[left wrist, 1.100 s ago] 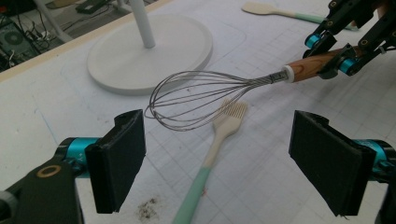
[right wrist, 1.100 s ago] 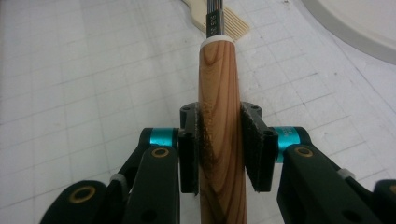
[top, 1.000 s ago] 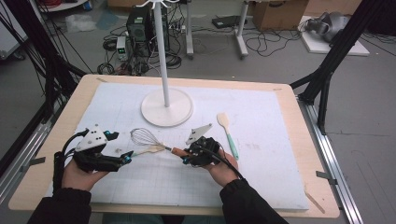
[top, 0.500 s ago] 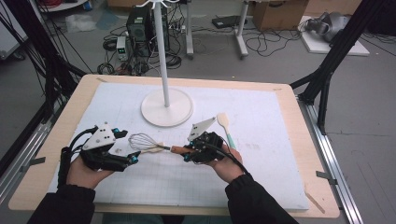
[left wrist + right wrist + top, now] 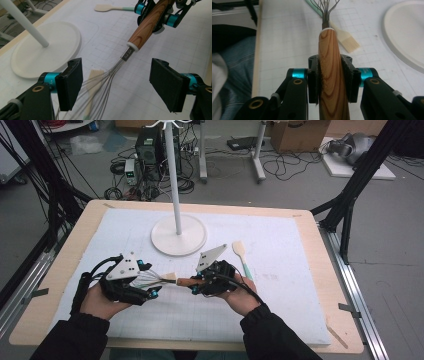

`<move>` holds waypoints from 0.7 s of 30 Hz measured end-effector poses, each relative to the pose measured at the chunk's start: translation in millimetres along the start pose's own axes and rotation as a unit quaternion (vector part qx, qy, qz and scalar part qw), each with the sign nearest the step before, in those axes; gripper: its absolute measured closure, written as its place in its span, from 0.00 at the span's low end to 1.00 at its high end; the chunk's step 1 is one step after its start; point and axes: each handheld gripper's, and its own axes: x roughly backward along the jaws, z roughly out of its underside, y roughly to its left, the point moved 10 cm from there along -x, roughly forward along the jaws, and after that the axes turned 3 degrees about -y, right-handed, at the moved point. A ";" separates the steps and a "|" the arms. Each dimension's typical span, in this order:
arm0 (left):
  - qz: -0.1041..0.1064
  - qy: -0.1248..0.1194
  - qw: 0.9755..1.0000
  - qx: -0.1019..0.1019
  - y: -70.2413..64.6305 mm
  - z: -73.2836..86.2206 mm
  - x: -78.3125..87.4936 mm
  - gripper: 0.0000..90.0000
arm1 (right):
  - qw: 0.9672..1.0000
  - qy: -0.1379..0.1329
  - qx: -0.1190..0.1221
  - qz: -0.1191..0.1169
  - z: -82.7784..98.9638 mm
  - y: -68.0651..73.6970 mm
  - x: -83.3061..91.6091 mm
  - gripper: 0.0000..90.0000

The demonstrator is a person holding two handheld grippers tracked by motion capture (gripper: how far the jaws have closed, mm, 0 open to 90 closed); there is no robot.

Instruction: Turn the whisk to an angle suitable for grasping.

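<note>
the right tongs (image 5: 329, 80) are clamped on the wooden handle of a whisk (image 5: 147, 26), held just above the white mat (image 5: 280, 310) on the tabletop (image 5: 65, 265). the left tongs (image 5: 120, 87) stand apart around the whisk's wires, having just been closing, pads not touching. a pastry brush (image 5: 345, 38) lies underneath.

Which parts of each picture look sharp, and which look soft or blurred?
High view: evenly lit and slightly soft, faint shadows. Left gripper view: wooden whisk handle sharp, the near black fingers softer, thin whisk wires smear toward the bottom edge. Right gripper view: wood grain crisp, white round stand base softer.
</note>
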 end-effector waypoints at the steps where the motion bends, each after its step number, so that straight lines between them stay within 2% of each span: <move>1: 0.004 0.002 1.000 -0.002 -1.5 -0.8 -2.0 0.31 | 1.000 0.000 0.003 -0.001 -1.3 0.9 -0.1 0.78; 5: 0.030 0.011 0.999 -0.013 -8.5 -3.4 -12.0 0.35 | 1.000 0.008 0.008 -0.010 -2.4 4.0 -2.3 0.78; 9: 0.054 0.021 0.998 -0.024 -16.4 -5.4 -23.3 0.39 | 1.000 0.003 0.010 -0.015 -3.9 5.7 -3.0 0.78; 14: 0.082 0.034 0.995 -0.037 -25.5 -6.5 -35.7 0.43 | 1.000 -0.002 0.011 -0.019 -5.6 7.3 -1.3 0.78; 21: 0.107 0.059 0.991 -0.047 -30.8 -2.4 -47.6 0.50 | 0.999 -0.012 0.020 -0.031 -11.7 15.9 -3.6 0.78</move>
